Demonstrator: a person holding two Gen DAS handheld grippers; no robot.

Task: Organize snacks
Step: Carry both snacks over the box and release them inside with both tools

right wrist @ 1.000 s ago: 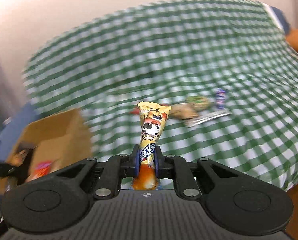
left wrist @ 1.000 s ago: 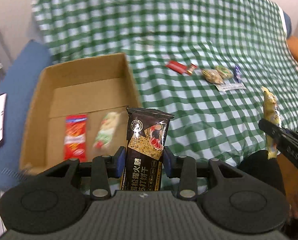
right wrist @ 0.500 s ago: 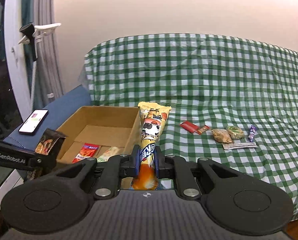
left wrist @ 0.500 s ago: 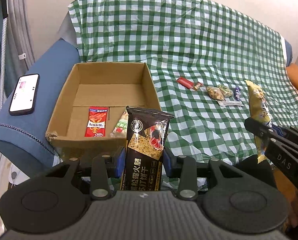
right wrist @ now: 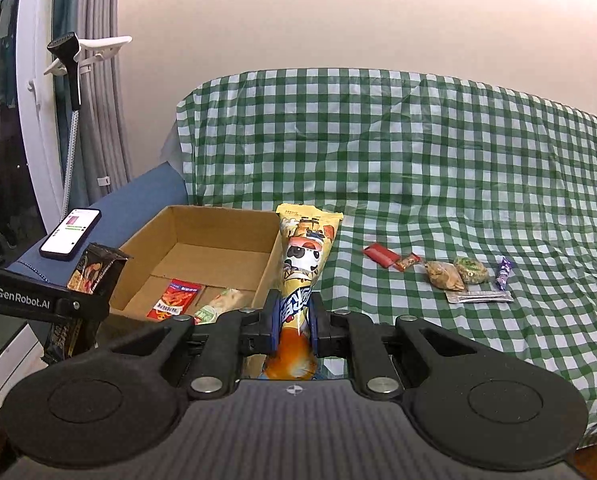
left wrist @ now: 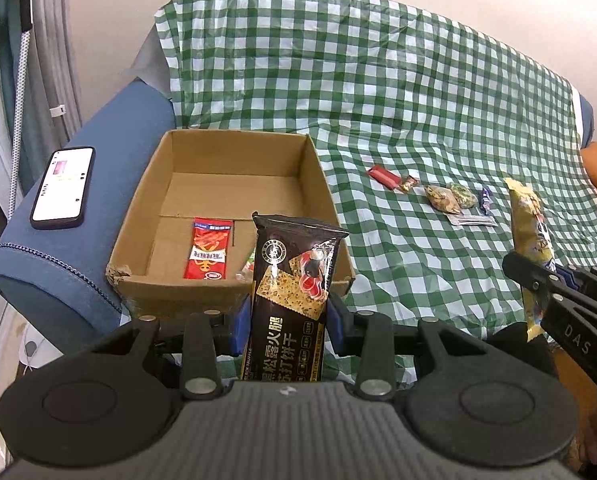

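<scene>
Snacks in both grips right now: my left gripper (left wrist: 289, 322) is clamped on the black cracker packet (left wrist: 294, 288), which stands upright between the blue pads, its top sticking well above my fingertips. Over on the other side, my right gripper (right wrist: 294, 320) is pinched tight on the yellow panda snack bag (right wrist: 304, 264), narrow waist squeezed between the fingers, the printed top fanning out above them. Just beyond my left fingers sits the cardboard box (left wrist: 234, 148), open, with a red sachet (left wrist: 210, 254) flat on its floor and a pale green-and-white packet (right wrist: 218, 304) beside it. Off past my right fingers, well apart on the green checked cloth (right wrist: 418, 160), lies a row of small loose snacks (right wrist: 446, 276). A phone (left wrist: 63, 187) rests on the blue armrest (left wrist: 110, 152), left of the box.
</scene>
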